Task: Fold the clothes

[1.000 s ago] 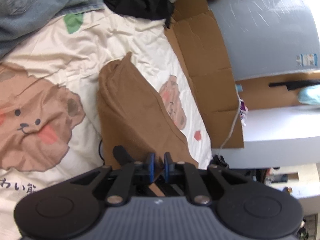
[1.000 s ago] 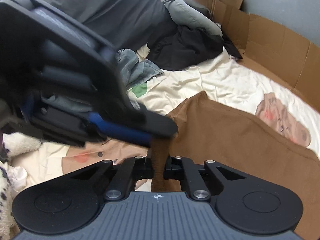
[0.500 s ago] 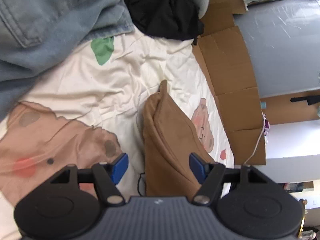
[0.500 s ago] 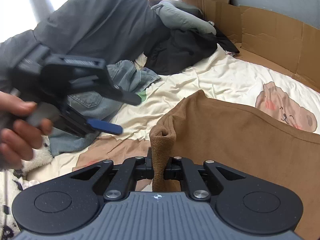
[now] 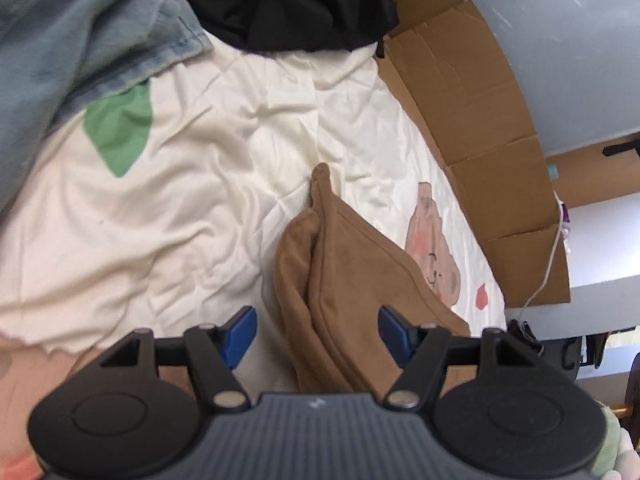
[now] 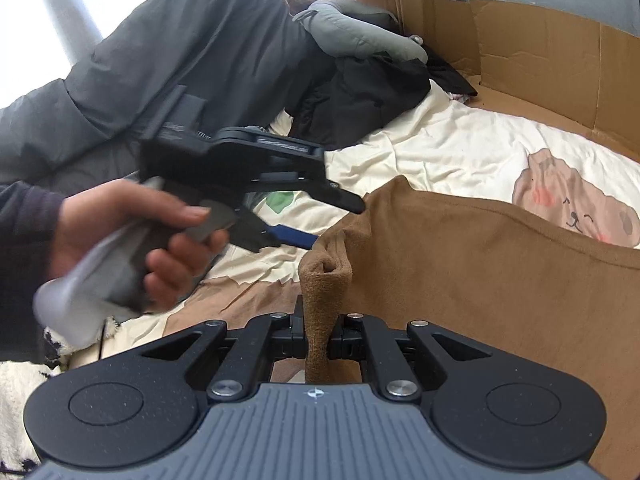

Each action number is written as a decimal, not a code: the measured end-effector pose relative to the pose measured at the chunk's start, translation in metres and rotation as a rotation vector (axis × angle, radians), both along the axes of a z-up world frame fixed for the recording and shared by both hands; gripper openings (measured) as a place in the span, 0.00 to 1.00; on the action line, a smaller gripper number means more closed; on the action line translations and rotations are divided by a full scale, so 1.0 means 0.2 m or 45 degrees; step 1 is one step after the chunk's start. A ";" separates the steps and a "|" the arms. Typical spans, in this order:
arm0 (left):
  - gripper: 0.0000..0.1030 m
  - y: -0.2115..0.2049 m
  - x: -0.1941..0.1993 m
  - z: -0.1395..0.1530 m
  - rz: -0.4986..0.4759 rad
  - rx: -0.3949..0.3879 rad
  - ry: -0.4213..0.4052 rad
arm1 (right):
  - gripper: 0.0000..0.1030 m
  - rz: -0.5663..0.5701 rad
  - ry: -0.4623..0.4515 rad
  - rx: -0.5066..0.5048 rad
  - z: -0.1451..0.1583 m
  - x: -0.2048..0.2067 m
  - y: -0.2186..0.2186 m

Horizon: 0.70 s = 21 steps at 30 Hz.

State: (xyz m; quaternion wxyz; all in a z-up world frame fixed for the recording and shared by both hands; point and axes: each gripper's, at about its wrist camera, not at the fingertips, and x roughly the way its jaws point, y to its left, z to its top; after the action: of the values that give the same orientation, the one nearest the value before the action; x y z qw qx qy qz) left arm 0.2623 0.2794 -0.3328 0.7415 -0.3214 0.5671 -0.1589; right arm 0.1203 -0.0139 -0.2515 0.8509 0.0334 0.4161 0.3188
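Left gripper (image 5: 318, 330) is wide open, holding nothing, blue pads either side of the brown garment (image 5: 352, 280) lying just ahead of it on the cream bedsheet (image 5: 200, 184). Over on my right gripper (image 6: 318, 346), jaws are clamped on a bunched corner of that same garment. I'd say one fold is in, more to go. Count: one brown piece, two grippers, and jeans (image 5: 80, 36) plus black clothing (image 5: 288, 0) piled beyond, untouched.

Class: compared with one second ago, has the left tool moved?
Yes. The left tool has let go of the brown garment, opened, and advanced toward the black clothing.
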 end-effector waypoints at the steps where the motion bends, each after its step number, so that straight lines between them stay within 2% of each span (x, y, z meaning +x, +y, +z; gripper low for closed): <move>1: 0.66 -0.02 0.02 -0.02 -0.020 -0.001 0.010 | 0.04 0.003 0.002 0.000 0.00 0.00 0.00; 9: 0.65 -0.06 0.12 -0.11 -0.071 0.014 0.027 | 0.04 0.006 0.015 -0.005 -0.01 -0.01 0.00; 11: 0.59 -0.06 0.14 -0.13 -0.095 0.028 0.040 | 0.04 0.008 0.018 -0.011 -0.01 -0.01 0.00; 13: 0.58 -0.06 0.15 -0.13 -0.112 0.053 0.040 | 0.04 0.007 0.021 -0.013 -0.01 -0.01 0.00; 18: 0.58 -0.06 0.19 -0.13 -0.092 0.037 0.035 | 0.04 -0.002 0.029 -0.009 -0.02 -0.02 -0.01; 21: 0.58 -0.08 0.20 -0.16 -0.112 0.030 0.075 | 0.04 0.000 0.030 -0.010 -0.02 -0.02 -0.01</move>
State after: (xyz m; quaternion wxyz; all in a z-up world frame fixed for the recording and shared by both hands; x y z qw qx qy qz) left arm 0.3028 0.2627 -0.3654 0.7206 -0.2919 0.6041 -0.1750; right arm 0.1163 -0.0163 -0.2552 0.8462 0.0336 0.4273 0.3166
